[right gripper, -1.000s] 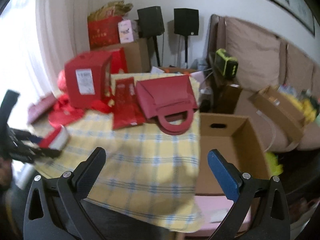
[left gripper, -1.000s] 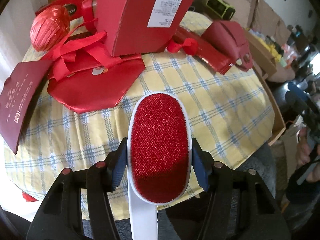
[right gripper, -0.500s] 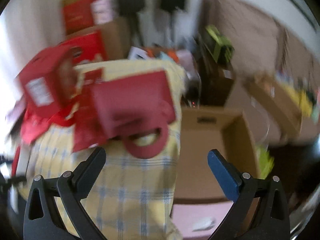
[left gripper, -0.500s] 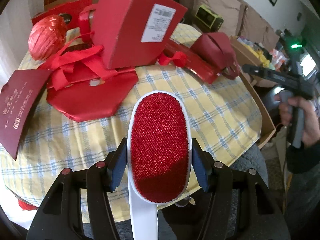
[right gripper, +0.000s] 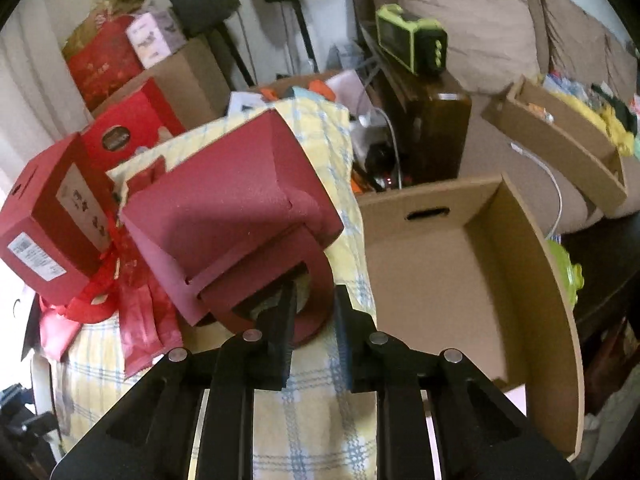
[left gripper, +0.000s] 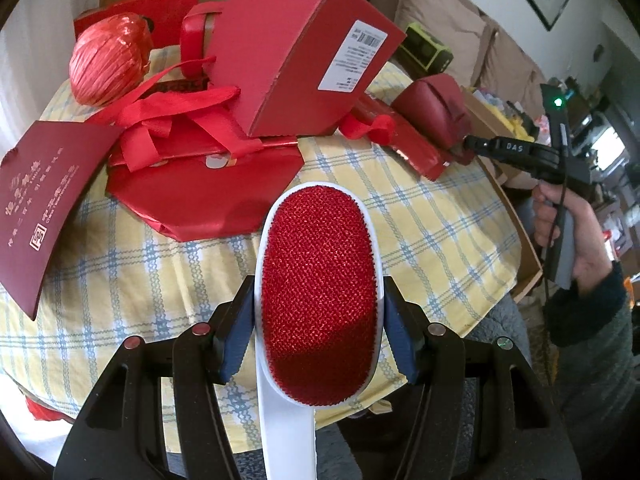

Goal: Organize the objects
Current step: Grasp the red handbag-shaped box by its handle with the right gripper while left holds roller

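In the left wrist view the left gripper holds a red-faced lint brush by its head, jaws clamped on both sides, above the near edge of the counter in its yellow checked cloth. In the right wrist view the right gripper is closing, jaws narrow around the looped handle of the maroon gift box at the counter's right edge, beside an open cardboard box. The step looks like grasping the gift box; the next move likely calls for lifting it across into the cardboard box without dragging the cloth.
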`<state>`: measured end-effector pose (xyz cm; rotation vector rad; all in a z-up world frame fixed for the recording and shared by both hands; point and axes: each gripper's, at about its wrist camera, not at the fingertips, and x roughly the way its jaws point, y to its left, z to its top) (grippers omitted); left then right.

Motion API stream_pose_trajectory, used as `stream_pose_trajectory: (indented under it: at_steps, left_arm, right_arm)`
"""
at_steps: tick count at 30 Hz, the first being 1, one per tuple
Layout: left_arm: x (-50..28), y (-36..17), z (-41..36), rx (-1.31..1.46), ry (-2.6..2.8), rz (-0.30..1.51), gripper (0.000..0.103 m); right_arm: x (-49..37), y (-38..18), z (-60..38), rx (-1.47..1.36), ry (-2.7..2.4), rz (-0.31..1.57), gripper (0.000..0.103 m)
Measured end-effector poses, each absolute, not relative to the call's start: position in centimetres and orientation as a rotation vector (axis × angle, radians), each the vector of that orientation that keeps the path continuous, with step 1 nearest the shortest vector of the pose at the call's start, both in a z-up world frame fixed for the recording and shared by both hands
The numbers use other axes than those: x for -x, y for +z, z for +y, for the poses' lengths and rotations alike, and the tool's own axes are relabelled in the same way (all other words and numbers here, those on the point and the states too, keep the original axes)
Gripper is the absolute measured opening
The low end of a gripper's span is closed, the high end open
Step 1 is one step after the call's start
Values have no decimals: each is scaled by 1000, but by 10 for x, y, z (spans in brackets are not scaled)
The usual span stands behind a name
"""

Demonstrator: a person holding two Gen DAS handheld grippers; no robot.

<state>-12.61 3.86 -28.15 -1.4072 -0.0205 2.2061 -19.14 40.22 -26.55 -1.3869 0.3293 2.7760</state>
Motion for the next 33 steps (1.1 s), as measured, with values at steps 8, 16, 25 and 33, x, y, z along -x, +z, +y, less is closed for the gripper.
stream_pose_trajectory:
  at_steps: [8,16,25,33]
  left_arm:
    - [122,-271,38,1368,2272,38,56]
    - [117,-259,41,1333,2294,56,56]
    - [103,-235,43,1268,2344,79,56]
    - [92,-227,50,1243,2341,103,56]
  right_arm:
    - [172,-228,385,1156,2823,160,10]
    - [153,-182,356,971,2845,-109,4]
    - [119,-136,339,828,2931,-167,0]
    - [114,-144,357,905,2952,0,0]
